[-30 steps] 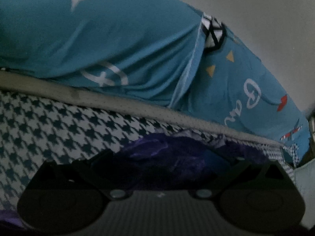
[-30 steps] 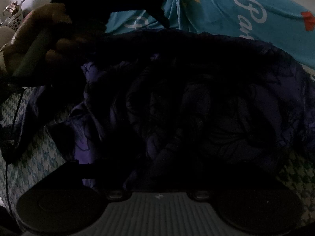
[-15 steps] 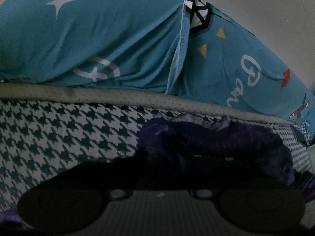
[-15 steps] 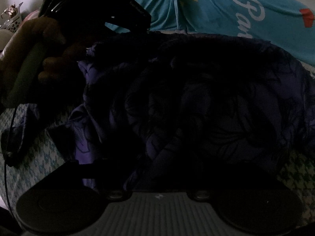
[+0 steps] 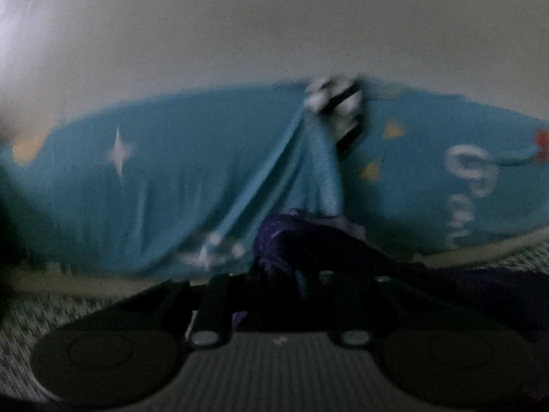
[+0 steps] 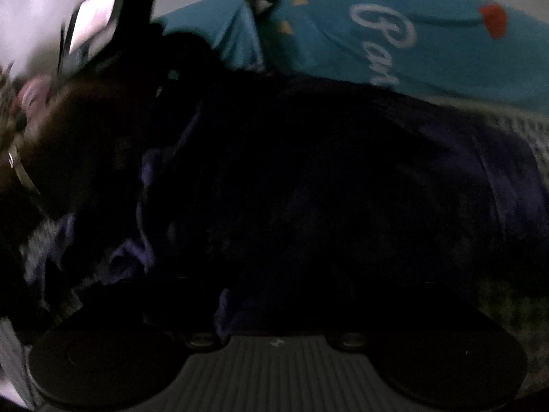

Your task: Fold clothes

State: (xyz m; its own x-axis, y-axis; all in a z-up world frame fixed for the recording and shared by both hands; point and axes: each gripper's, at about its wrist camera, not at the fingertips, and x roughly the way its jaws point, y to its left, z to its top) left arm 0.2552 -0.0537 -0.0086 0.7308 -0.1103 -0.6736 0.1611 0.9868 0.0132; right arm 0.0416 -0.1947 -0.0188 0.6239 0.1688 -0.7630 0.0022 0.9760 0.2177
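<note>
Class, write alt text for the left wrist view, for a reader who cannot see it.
Blurred fisheye view along the left tool, its two dark fingers shut on a bunched fold of dark purple garment. Behind it lies blue bedding printed with white stars, yellow triangles and white lettering, below a pale wall. Houndstooth fabric shows at the lower left.

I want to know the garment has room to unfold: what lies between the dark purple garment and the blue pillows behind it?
In the left wrist view, only a pale band of bedding separates the purple garment from the blue pillows; at the middle, the garment overlaps the pillows.
</note>
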